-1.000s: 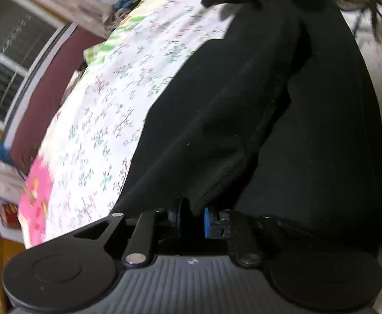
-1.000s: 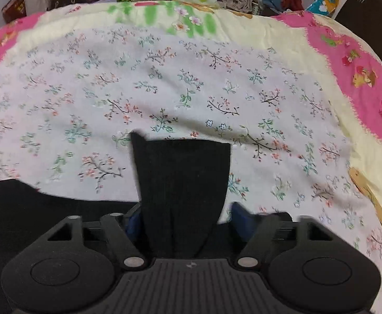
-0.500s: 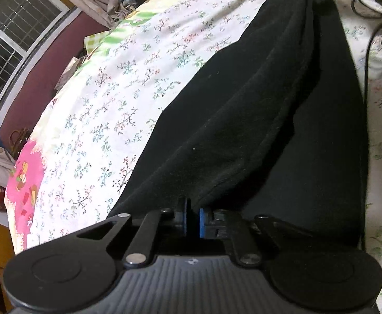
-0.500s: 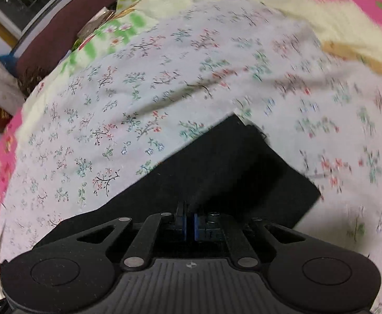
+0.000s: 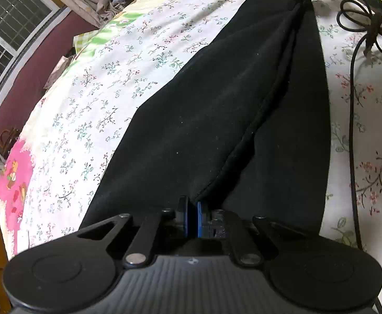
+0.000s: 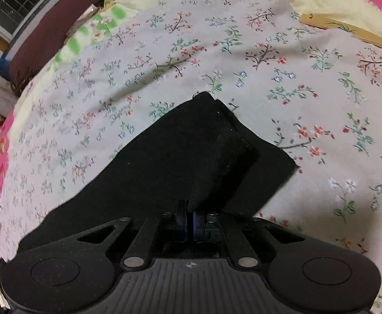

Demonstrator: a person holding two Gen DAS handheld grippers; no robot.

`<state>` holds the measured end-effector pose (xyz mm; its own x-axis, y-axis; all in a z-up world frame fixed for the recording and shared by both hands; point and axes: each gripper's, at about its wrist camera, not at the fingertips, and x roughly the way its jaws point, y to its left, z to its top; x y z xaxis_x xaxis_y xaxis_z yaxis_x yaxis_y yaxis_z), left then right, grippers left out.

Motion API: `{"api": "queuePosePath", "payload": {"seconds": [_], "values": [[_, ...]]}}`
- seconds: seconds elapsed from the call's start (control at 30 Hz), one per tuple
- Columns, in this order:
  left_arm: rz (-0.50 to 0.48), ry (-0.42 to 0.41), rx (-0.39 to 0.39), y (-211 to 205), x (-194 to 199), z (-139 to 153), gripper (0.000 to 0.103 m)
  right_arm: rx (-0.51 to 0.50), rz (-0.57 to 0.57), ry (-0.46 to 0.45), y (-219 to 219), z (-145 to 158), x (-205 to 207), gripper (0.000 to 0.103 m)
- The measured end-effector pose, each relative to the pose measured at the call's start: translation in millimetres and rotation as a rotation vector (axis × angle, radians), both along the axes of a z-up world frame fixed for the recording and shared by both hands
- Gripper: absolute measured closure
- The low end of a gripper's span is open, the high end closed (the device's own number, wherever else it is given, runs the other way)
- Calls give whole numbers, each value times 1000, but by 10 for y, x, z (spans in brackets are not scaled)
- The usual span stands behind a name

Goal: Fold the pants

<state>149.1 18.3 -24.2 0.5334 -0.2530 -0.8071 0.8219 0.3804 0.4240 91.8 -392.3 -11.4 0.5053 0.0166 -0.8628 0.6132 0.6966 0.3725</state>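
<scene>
Bed sheet [image 5: 128, 78], white w/ small floral print, covers most of both views; pink and pale-yellow border panels show along its edges. In the right wrist view the sheet [image 6: 282, 83] lies under and around the garment.

Black pants [image 5: 217, 110] lie lengthwise on the sheet, running from the left gripper toward the far end. One leg is lifted and laid over the other; its edge seam runs diagonally from near bottom centre up to top right. Lower leg lies flat on the sheet, right of that seam. In the right wrist view the pants [image 6: 170, 162] end in two cuffs, upper cuff offset over the lower, both corners pointing away from the gripper.

Left gripper [image 5: 192, 218]: jaws nearly closed, blue pads pinching a fabric edge of the upper leg at approx. the seam corner.

Right gripper [image 6: 190, 222]: jaws nearly closed on the cuff end of the upper leg; fabric enters the narrow gap between blue pads. It also shows at the far end of the left wrist view, prob. gripping there, though detail is too small to confirm.

Black cable [image 5: 353, 99] runs along the sheet right of the pants, looped near top right, apart from the fabric.

Window [image 5: 5, 34] w/ grille at far left, beyond the bed.
</scene>
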Motion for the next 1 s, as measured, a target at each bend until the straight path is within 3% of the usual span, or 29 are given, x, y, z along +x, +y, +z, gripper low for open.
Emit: {"api": "queuePosePath", "payload": {"seconds": [0.2, 0.3, 0.4, 0.5, 0.6, 0.7, 0.8, 1.0], "values": [[28, 8, -37, 37, 55, 64, 84, -40, 64, 59, 37, 46, 93, 103], [44, 22, -43, 91, -9, 30, 84, -89, 86, 108, 43, 161, 64, 90], [88, 39, -72, 169, -38, 48, 83, -159, 127, 116, 133, 331, 35, 84], [175, 42, -108, 298, 21, 128, 82, -219, 237, 101, 422, 499, 70, 84], [257, 15, -120, 502, 111, 214, 81, -325, 426, 91, 943, 625, 145, 82], [360, 0, -142, 783, 257, 303, 79, -318, 638, 28, 1519, 687, 282, 81], [439, -7, -146, 1077, 398, 338, 78, -216, 840, -60, 2160, 671, 555, 80], [463, -36, -121, 1603, 496, 268, 71, 37, 1001, -145, 3197, 558, 1390, 77]]}}
